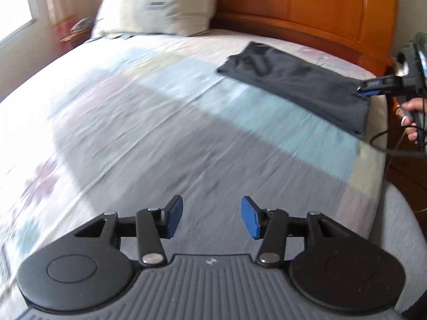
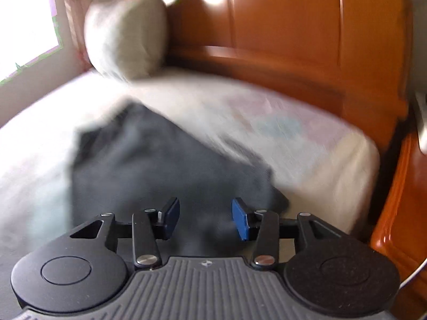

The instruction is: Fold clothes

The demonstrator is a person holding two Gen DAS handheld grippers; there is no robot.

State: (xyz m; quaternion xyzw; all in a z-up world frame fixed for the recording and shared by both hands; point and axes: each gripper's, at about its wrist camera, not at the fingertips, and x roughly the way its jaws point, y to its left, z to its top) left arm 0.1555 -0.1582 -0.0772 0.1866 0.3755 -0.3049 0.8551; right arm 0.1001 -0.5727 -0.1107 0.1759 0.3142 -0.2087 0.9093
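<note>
Home bedroom, bed (image 1: 160, 112) with pastel patchwork sheet, pillow (image 1: 157, 2) against orange wooden headboard (image 1: 307, 2), bright window (image 2: 26, 26)

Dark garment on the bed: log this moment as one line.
dark garment: folded, flat on bed | left gripper: open, empty | right gripper: open over garment

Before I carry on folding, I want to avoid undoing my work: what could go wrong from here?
1. The dark folded garment lies close to the bed's right edge, so a nudge could send it off.
2. The right gripper is open with the cloth right under its fingers; pulling away carelessly might drag the fold loose.
3. The left gripper is open over bare sheet, far from the garment, so it cannot steady it.
</note>
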